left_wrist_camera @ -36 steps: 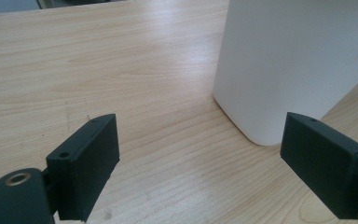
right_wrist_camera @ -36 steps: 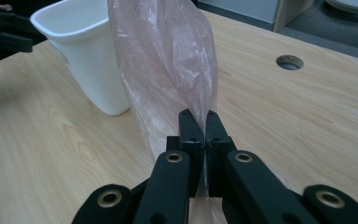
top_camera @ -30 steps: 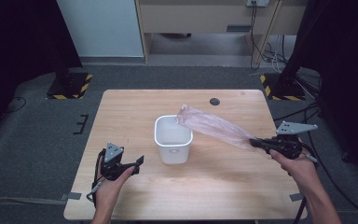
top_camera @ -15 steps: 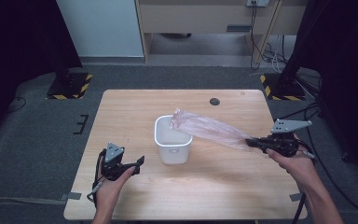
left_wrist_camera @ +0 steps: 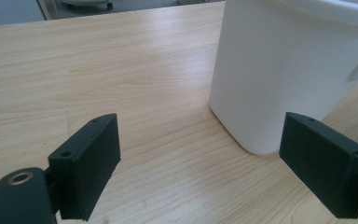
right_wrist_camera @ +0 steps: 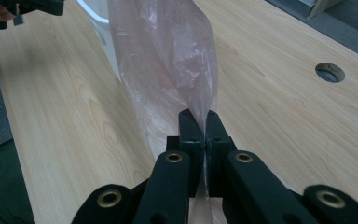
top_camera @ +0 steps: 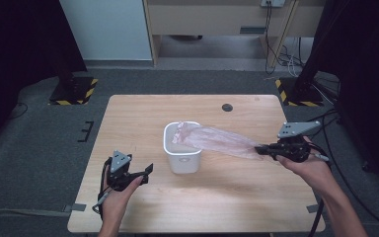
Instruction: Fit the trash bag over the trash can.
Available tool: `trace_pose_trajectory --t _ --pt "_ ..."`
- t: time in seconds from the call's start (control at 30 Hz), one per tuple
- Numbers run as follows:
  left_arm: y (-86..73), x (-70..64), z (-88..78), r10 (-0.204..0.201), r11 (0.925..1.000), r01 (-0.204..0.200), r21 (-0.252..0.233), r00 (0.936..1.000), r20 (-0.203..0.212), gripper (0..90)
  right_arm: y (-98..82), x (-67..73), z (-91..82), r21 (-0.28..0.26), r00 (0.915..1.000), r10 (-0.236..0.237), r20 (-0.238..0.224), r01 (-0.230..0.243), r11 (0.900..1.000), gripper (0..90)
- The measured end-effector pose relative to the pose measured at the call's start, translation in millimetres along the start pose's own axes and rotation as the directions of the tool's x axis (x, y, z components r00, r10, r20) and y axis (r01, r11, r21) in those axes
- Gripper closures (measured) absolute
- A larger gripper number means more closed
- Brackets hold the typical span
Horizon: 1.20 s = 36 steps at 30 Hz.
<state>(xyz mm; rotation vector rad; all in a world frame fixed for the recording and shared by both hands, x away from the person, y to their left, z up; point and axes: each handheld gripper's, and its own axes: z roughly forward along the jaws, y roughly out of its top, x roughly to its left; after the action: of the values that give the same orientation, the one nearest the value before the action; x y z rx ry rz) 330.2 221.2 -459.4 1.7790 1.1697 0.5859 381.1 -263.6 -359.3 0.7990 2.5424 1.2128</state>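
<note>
A small white bin (top_camera: 182, 149) stands at the middle of the wooden table (top_camera: 138, 123). A thin pink plastic bag (top_camera: 217, 141) stretches in the air from over the bin's mouth to my right gripper (top_camera: 259, 150), which is shut on the bag's end. In the right gripper view the jaws pinch the bag (right_wrist_camera: 168, 60) at my right gripper (right_wrist_camera: 204, 122). My left gripper (top_camera: 148, 170) rests low at the front left, open and holding nothing. In the left gripper view the bin (left_wrist_camera: 284, 70) stands just beyond my left gripper (left_wrist_camera: 214, 158).
A round cable hole (top_camera: 227, 107) sits in the far part of the tabletop. Dark floor surrounds the table, with yellow-black striped stand feet (top_camera: 74, 91) at the back left. Cables (top_camera: 286, 54) run along the floor at the back right.
My right gripper has lifted a little and moved left with the bag, so the bag's free end now hangs over the bin's mouth. The left gripper has stayed put.
</note>
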Motion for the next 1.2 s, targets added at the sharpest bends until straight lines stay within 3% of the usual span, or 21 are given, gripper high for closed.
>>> trace_pose_trajectory --t 0.47,0.8,1.2 --pt "10.9 -13.7 -4.7 0.053 0.9984 -0.053 -0.020 0.9986 0.003 12.4 25.7 7.5 10.0 0.072 0.9991 -0.042 -0.006 0.042 0.997 89.2" --pt "17.1 -21.2 -8.5 0.071 0.9968 -0.070 -0.037 0.9974 0.015 14.2 44.6 16.1 19.7 0.125 0.9954 -0.095 -0.015 0.096 0.987 88.1" --pt "40.5 -42.1 -12.5 0.127 0.9908 -0.124 -0.054 0.9904 0.054 23.6 77.1 31.1 37.1 0.097 0.9923 -0.119 -0.035 0.122 0.988 88.2"
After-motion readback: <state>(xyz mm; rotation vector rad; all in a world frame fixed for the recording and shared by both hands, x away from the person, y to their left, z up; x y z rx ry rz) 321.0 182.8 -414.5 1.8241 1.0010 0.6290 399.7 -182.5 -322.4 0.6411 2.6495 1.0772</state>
